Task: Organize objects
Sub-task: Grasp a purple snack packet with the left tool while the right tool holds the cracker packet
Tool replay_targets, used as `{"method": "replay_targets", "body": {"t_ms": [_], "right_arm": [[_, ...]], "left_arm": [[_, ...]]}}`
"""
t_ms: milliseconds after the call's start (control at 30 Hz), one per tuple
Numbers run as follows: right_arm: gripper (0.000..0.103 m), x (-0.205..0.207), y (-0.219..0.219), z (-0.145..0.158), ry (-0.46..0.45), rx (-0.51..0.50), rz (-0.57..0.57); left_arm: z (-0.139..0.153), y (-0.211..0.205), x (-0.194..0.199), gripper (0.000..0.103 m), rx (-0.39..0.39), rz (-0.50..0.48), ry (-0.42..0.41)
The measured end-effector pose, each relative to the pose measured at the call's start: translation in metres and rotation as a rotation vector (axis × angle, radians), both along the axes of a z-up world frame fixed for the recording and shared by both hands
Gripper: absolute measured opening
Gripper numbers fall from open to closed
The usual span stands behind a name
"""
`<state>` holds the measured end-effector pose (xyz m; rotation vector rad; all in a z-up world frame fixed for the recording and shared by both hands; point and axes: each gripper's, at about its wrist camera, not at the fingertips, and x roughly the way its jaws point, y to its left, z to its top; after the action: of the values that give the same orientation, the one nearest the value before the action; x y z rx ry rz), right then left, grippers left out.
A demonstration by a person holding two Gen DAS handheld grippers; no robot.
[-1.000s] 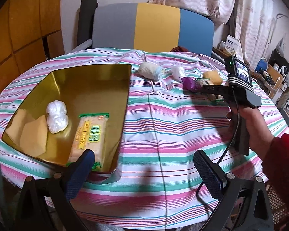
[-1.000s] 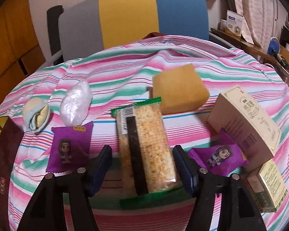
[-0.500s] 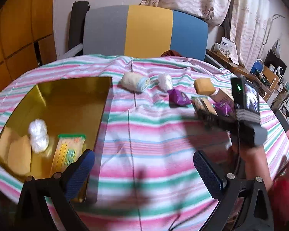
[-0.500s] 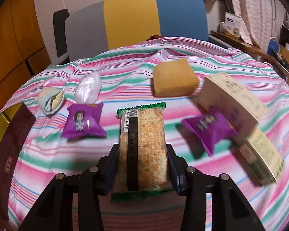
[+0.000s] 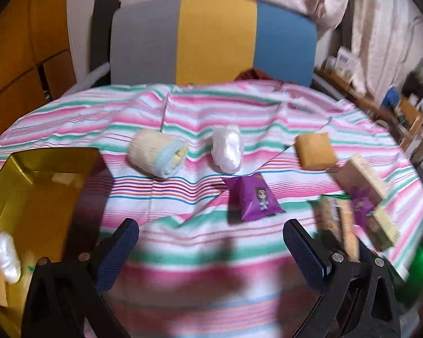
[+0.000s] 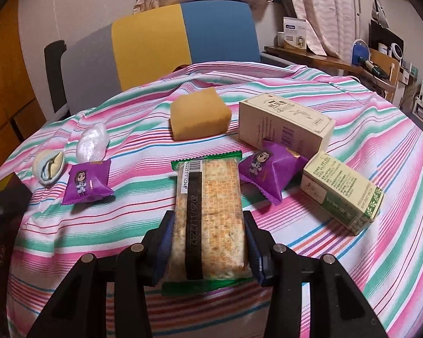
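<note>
Right wrist view: striped tablecloth, tricolour chair, curtains behind.

The cracker packet carries a dark strip printed with the date "2025/11/22B2", and beside its barcode near the green top edge runs a digit string that seems to read "922251712348". The print on the cream box, the green box and the two purple cartoon sachets is too small or blurred to read.
</note>
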<state>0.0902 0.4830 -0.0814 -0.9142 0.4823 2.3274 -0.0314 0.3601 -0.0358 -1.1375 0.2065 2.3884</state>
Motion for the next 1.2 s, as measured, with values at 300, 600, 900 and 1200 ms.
{"method": "replay_targets", "body": {"t_ms": [300, 600, 900, 1200], "right_arm": [[0.047, 0.003, 0.002, -0.002, 0.015, 0.003, -0.018], [0.047, 0.003, 0.000, -0.003, 0.012, 0.011, -0.020], [0.047, 0.004, 0.000, -0.002, 0.018, 0.019, -0.018], [0.047, 0.003, -0.021, 0.010, 0.067, 0.103, 0.062]], "left_arm": [[-0.025, 0.041, -0.021, 0.091, 0.014, -0.031, 0.033], [-0.049, 0.028, -0.032, 0.053, 0.053, -0.044, -0.023], [-0.049, -0.002, -0.019, 0.041, 0.091, -0.047, 0.019], [-0.045, -0.026, 0.003, 0.036, 0.165, -0.075, 0.025]]}}
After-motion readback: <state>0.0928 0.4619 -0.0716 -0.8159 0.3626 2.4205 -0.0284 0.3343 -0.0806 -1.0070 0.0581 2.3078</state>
